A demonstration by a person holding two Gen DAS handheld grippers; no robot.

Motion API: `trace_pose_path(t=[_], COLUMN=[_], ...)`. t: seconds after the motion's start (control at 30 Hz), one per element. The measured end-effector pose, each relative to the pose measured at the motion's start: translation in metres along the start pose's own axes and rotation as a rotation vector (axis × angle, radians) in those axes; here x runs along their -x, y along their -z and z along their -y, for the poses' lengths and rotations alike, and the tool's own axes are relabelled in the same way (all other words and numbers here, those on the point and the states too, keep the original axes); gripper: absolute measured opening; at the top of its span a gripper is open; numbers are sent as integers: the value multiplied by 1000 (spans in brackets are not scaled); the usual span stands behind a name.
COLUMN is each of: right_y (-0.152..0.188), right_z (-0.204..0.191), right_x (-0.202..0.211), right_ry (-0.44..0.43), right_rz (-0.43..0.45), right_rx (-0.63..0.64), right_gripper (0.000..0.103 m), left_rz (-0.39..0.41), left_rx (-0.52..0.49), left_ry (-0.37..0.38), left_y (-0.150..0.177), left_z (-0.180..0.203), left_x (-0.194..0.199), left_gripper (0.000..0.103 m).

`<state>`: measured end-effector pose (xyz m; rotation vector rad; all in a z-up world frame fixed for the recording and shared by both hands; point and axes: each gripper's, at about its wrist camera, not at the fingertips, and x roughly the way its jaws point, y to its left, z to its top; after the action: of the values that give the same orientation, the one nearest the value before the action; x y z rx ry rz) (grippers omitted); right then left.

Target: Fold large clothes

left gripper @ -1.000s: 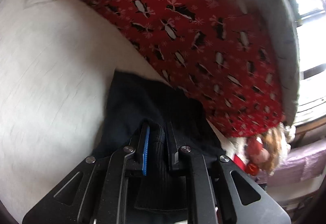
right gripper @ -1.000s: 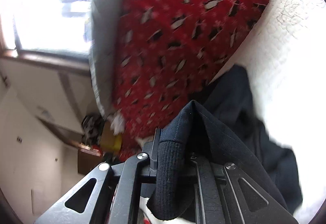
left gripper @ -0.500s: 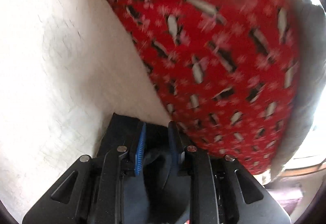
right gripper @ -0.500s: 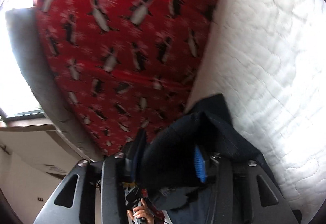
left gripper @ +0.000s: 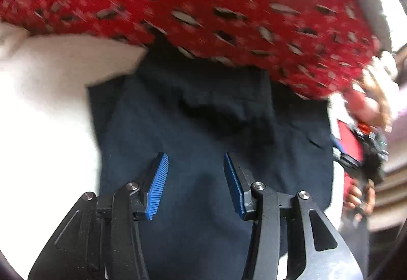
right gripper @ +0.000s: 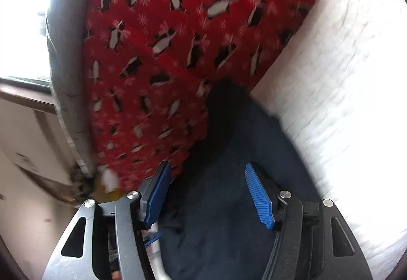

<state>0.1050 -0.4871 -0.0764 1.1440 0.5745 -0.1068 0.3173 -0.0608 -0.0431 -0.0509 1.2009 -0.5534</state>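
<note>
A dark navy garment (left gripper: pixel 203 127) lies folded on the white quilted bed cover (left gripper: pixel 45 107). It also shows in the right wrist view (right gripper: pixel 229 191). My left gripper (left gripper: pixel 194 156) is open and empty just above the garment, blue pads apart. My right gripper (right gripper: pixel 206 168) is open and empty over the garment's edge next to the red blanket. In the left wrist view the other gripper (left gripper: pixel 361 152) and the hand holding it show at the right edge.
A red blanket with a penguin print (left gripper: pixel 203 5) lies along the garment's far side, also in the right wrist view (right gripper: pixel 165 51). Its grey lining (right gripper: pixel 66 63) borders a bright window (right gripper: pixel 23 25). White quilt (right gripper: pixel 343 89) lies to the right.
Both grippers held the dark garment one second ago. Both have opened and let it go, and it now lies flat on the bed. Both grippers have pulled back a little.
</note>
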Motion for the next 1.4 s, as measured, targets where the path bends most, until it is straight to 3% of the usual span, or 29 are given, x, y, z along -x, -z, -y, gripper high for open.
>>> trace_pose_path(t=[0.1, 0.17, 0.33, 0.4, 0.47, 0.53, 0.57, 0.6, 0.63, 0.67, 0.77, 0.83, 0.9, 0.97, 1.03, 1.07, 1.2, 1.27, 1.33, 1.4], right_y=[-9, -19, -33, -31, -27, -21, -19, -18, -16, -17, -20, -21, -24, -24, -18, -14, 0, 14, 32, 46], right_z=[-2, -1, 1, -3, -11, -23, -29, -35, -40, -44, -59, -62, -50, -27, -1, 3, -20, -39, -49, -47], right_x=[1, -4, -39, -49, -57, -63, -65, -66, -67, -61, -28, -17, -24, -51, -80, -81, -39, -22, -20, -36], right_ry=[104, 166, 254, 250, 226, 271, 306, 337, 339, 322, 132, 83, 112, 223, 361, 364, 270, 185, 138, 173], right_rz=[60, 68, -3, -5, -15, -19, -25, -29, -33, -11, 100, 153, 158, 85, -47, -57, 120, 180, 184, 121], right_rx=[59, 80, 104, 127, 159, 243, 291, 344, 369, 379, 361, 350, 318, 259, 201, 188, 235, 318, 378, 418], right_gripper=[68, 71, 73, 73, 72, 56, 36, 21, 9, 9, 7, 7, 7, 8, 12, 14, 26, 39, 47, 46], left_rz=[98, 115, -17, -66, -116, -114, -80, -29, 5, 31, 141, 165, 119, 30, 34, 47, 163, 214, 238, 189], left_rx=[103, 163, 234, 265, 231, 172, 128, 75, 46, 41, 65, 94, 135, 209, 248, 261, 280, 251, 214, 170], left_ry=[-78, -106, 23, 44, 61, 32, 1, -47, -83, -96, -96, -120, -172, -183, -165, -150, -76, -35, -22, -71], left_y=[-13, -22, -28, -28, -26, -21, -19, -16, -14, -13, -7, -3, 3, 11, 14, 14, 23, 30, 41, 49], left_z=[-23, -44, -66, -71, -59, -48, -40, -30, -23, -18, -17, -19, -29, -43, -46, -47, -43, -29, -11, 7], left_x=[12, 16, -4, -18, -27, -26, -22, -13, -6, 1, 27, 24, 6, -18, -22, -16, 33, 54, 58, 38], left_gripper=[44, 44, 49, 51, 51, 51, 47, 17, 1, 1, 0, 0, 1, 1, 2, 2, 2, 7, 28, 37])
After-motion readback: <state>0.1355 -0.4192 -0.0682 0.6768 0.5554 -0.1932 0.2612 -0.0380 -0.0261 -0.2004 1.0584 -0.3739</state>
